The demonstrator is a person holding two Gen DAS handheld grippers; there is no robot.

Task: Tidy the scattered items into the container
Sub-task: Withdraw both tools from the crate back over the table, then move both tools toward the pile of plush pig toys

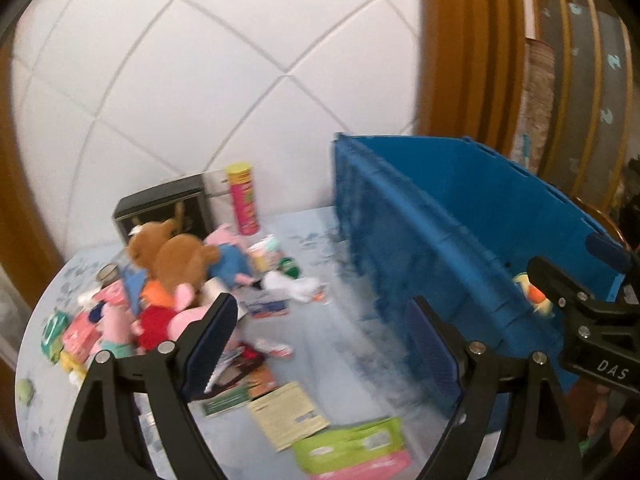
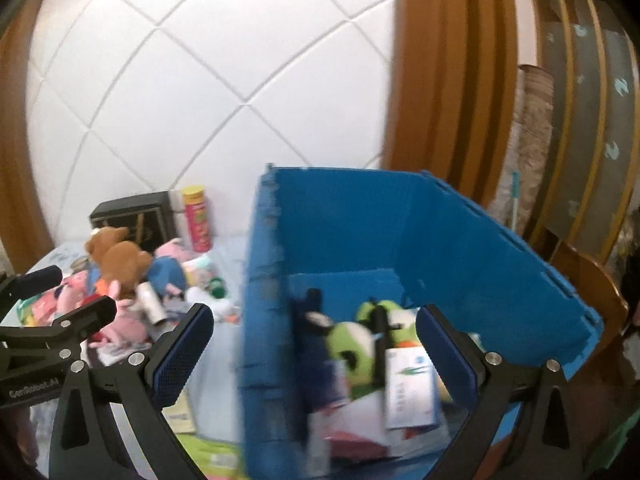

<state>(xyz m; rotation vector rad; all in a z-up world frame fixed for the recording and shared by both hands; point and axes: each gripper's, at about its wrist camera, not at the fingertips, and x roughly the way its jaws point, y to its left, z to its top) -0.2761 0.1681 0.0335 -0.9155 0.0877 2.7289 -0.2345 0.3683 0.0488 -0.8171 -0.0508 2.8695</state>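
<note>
Blue crate (image 2: 460, 236) already has a green plush (image 2: 352, 344) and some boxes inside, and your right gripper (image 2: 314, 344) hangs over its near wall, jaws apart, empty. Most clutter, like the brown plush (image 1: 176, 258), lies left of the crate, ahead of your left gripper (image 1: 324, 336), also wide open, so it's nearer.

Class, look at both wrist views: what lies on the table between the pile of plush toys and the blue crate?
In the left wrist view, between the plush toys and the blue crate: bare tablecloth, with a white sock-like item at the pile's edge.
</note>
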